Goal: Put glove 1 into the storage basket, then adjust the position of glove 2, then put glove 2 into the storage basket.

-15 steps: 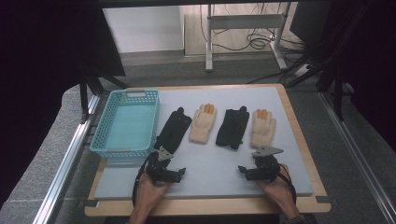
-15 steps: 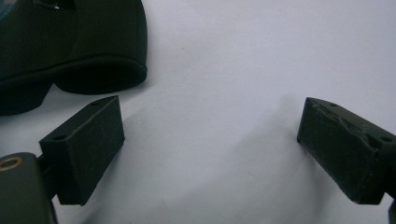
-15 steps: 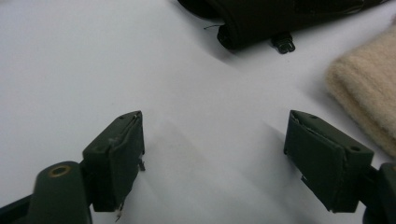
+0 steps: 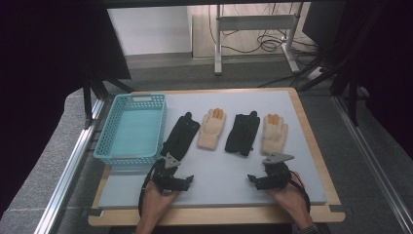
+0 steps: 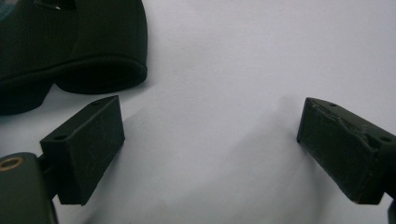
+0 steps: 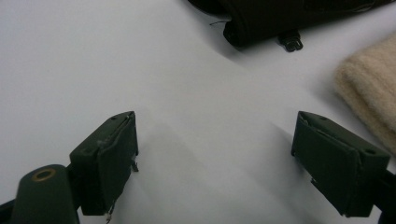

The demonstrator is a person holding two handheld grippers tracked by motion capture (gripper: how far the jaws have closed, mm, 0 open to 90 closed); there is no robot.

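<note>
The basket [image 4: 130, 127] sits ahead and left of the left gripper [image 4: 181, 179], whose jaws stand apart and empty. The nearest black glove [image 4: 181, 136] has its cuff just ahead-left of them. Slide in low and pinch the cuff only. The right gripper [image 4: 258, 179] is also spread and empty, with the other black glove [image 4: 242, 132] and a beige glove [image 4: 274, 133] ahead.

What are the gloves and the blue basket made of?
The two tan gloves look like fuzzy knit or fleece: the right gripper view shows a soft, nubbly pile. The two black gloves seem a smooth, matte fabric with a rolled cuff edge, perhaps synthetic. The basket looks like shiny moulded plastic, with lattice walls.
</note>
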